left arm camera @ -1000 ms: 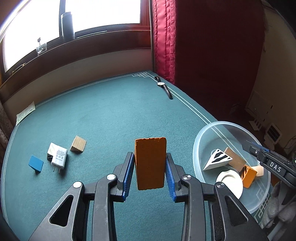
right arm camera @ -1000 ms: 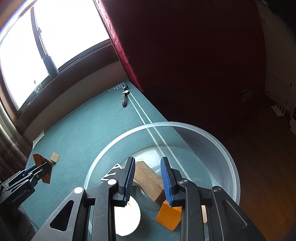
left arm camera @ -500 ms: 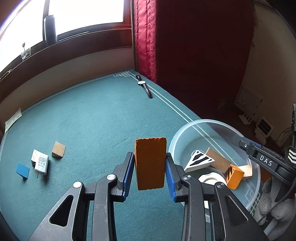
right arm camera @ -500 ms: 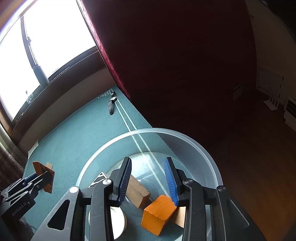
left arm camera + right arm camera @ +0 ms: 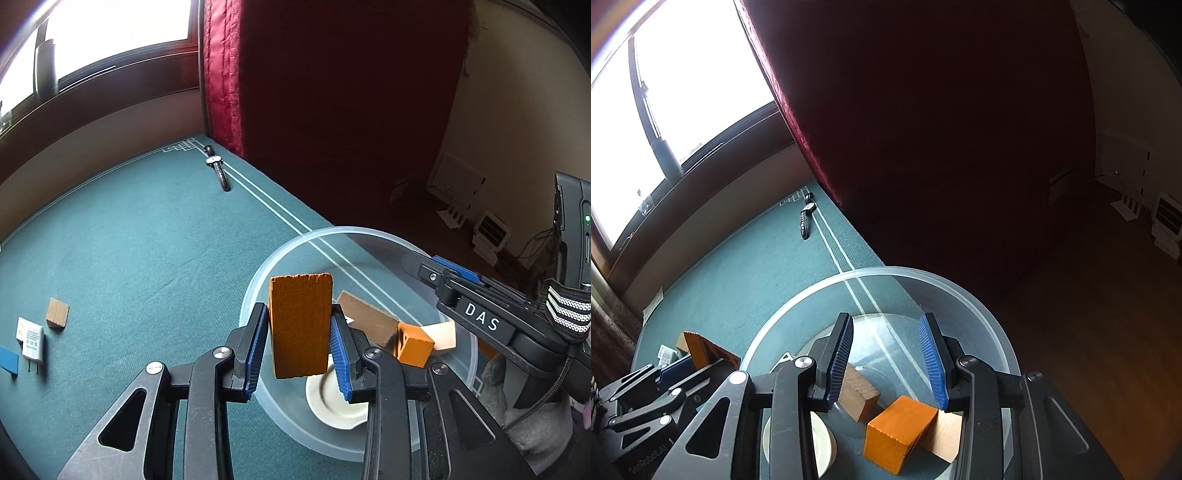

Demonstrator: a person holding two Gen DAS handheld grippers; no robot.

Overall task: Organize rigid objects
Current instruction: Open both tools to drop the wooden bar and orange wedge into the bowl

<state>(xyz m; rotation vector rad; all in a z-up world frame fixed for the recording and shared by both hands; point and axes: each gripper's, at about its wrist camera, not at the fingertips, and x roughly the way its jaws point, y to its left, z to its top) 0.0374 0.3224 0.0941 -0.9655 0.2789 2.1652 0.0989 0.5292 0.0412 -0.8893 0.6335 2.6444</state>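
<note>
- Already several blocks and a white dish lie in the clear bowl [image 5: 369, 236].
- Left gripper [image 5: 298, 345] clamps an orange block [image 5: 300, 325] (upright) over the bowl's near rim.
- Right gripper [image 5: 886, 360] hangs released above the bowl.
- Left of the bowl, a small wooden block [image 5: 57, 313], charger [image 5: 32, 339] and blue piece [image 5: 8, 360] remain.

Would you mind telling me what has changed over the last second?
The right claw let go of the brown block, now lying in the clear bowl. The left claw carried the orange block toward the bowl. Its grip stayed shut; the tabletop items stayed put.
</note>
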